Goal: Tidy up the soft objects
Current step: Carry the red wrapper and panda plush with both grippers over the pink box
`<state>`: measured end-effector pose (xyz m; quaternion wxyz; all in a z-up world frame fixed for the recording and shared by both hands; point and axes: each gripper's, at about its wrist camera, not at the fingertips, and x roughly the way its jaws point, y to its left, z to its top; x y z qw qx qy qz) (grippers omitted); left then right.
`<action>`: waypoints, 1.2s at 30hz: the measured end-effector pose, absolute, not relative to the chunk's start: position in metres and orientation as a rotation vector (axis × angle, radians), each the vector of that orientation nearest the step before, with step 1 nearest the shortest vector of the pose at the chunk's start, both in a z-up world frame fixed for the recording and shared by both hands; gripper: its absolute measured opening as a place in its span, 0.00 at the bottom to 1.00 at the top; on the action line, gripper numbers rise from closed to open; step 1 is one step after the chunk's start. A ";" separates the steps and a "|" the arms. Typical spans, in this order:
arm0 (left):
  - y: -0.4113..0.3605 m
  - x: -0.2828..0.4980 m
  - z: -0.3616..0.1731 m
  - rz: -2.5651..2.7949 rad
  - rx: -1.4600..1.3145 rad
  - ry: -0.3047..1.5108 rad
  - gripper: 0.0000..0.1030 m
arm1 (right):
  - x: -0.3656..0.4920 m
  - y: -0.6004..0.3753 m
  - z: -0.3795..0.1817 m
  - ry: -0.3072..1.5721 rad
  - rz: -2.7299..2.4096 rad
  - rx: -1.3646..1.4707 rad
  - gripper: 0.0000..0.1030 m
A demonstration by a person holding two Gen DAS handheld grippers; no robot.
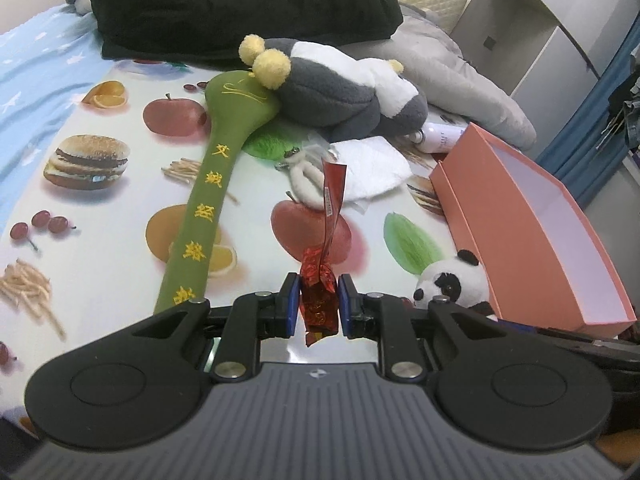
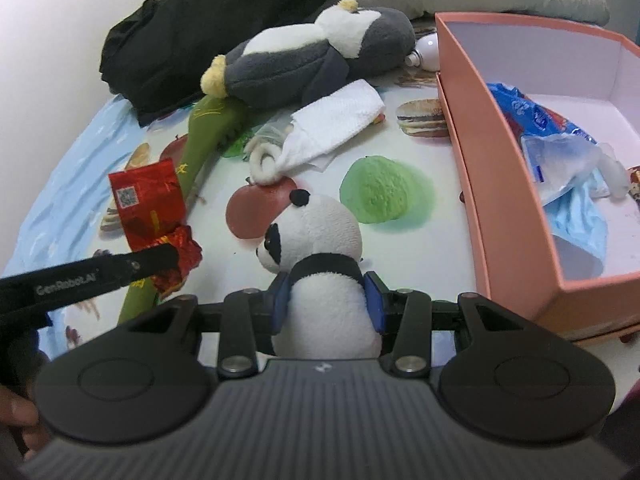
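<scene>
Left wrist view: the left gripper point(image 1: 319, 304) has its blue-padded fingers point(image 1: 294, 300) drawn close together and clamped on a crumpled red foil packet point(image 1: 318, 298), whose flat top strip stands up toward 12 o'clock. Beneath lies a fruit-and-burger printed cloth point(image 1: 100, 216) over a surface that may be a bed or a counter; I cannot tell which. At 11 o'clock from the packet a long green plush mallet point(image 1: 212, 200) with yellow characters lies on the cloth, its head touching a grey-and-white plush toy point(image 1: 340, 92) with yellow pom-poms. A white folded towel point(image 1: 372, 164) sits at 12 to 1 o'clock, just beside a small white loop toy point(image 1: 304, 178). A black garment point(image 1: 240, 4) is piled at the far edge. At 3 o'clock stands a pink box point(image 1: 532, 248), and the panda plush point(image 1: 456, 280) shows just beside its near wall.

Right wrist view: the right gripper point(image 2: 327, 300) has its fingers point(image 2: 374, 300) partly open and pressed on both sides of the panda plush point(image 2: 320, 264), which sits upright with its head turned toward 9 o'clock. At 9 o'clock the left gripper point(image 2: 172, 258) reaches in holding the red foil packet point(image 2: 156, 208). The pink box point(image 2: 472, 168) stands at 2 to 3 o'clock, with blue and white crumpled wrappers point(image 2: 568, 160) inside it. The towel point(image 2: 340, 120), grey-and-white plush toy point(image 2: 312, 56) and green plush mallet point(image 2: 204, 140) lie from 12 to 10 o'clock, the black garment point(image 2: 200, 28) behind them.
</scene>
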<state>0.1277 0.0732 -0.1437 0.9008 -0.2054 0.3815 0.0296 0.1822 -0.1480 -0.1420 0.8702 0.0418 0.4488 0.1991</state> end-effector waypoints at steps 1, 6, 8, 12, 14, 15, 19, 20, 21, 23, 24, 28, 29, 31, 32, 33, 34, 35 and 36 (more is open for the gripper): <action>0.070 0.126 -0.141 0.063 -0.420 0.786 0.23 | 0.181 -0.149 -0.140 0.937 0.420 0.089 0.42; 0.058 0.124 -0.127 0.059 -0.407 0.766 0.23 | 0.176 -0.157 -0.125 0.908 0.429 0.076 0.42; 0.052 0.125 -0.121 0.053 -0.394 0.762 0.23 | 0.175 -0.161 -0.118 0.895 0.432 0.078 0.42; 0.040 0.129 -0.101 0.044 -0.381 0.741 0.23 | 0.174 -0.170 -0.101 0.866 0.439 0.088 0.42; 0.035 0.132 -0.091 0.035 -0.378 0.727 0.23 | 0.175 -0.175 -0.089 0.844 0.444 0.092 0.42; 0.032 0.134 -0.085 0.029 -0.375 0.721 0.23 | 0.175 -0.176 -0.084 0.833 0.443 0.091 0.42; 0.014 0.145 -0.060 -0.008 -0.354 0.696 0.23 | 0.180 -0.187 -0.059 0.782 0.437 0.090 0.42; 0.010 0.148 -0.055 -0.016 -0.348 0.693 0.23 | 0.182 -0.190 -0.054 0.770 0.433 0.088 0.42; 0.006 0.153 -0.050 -0.025 -0.342 0.691 0.23 | 0.184 -0.193 -0.048 0.759 0.430 0.086 0.42; -0.002 0.160 -0.042 -0.040 -0.332 0.685 0.23 | 0.189 -0.200 -0.040 0.745 0.423 0.088 0.42; -0.007 0.165 -0.036 -0.047 -0.329 0.681 0.23 | 0.191 -0.203 -0.036 0.739 0.418 0.090 0.42; -0.022 0.179 -0.016 -0.080 -0.314 0.661 0.23 | 0.199 -0.217 -0.019 0.709 0.400 0.096 0.42; -0.026 0.182 -0.010 -0.089 -0.311 0.654 0.23 | 0.200 -0.221 -0.015 0.699 0.396 0.096 0.42; -0.035 0.189 0.001 -0.110 -0.306 0.642 0.23 | 0.202 -0.229 -0.006 0.677 0.386 0.092 0.42; -0.041 0.192 0.006 -0.121 -0.301 0.634 0.23 | 0.203 -0.234 -0.001 0.665 0.380 0.090 0.42; -0.045 0.194 0.010 -0.130 -0.297 0.629 0.23 | 0.203 -0.238 0.002 0.654 0.374 0.089 0.42; -0.051 0.198 0.014 -0.143 -0.292 0.623 0.23 | 0.204 -0.243 0.006 0.644 0.363 0.089 0.42; -0.056 0.201 0.018 -0.154 -0.288 0.618 0.23 | 0.206 -0.248 0.009 0.638 0.353 0.090 0.42; -0.062 0.204 0.021 -0.166 -0.284 0.616 0.23 | 0.207 -0.253 0.011 0.632 0.343 0.092 0.42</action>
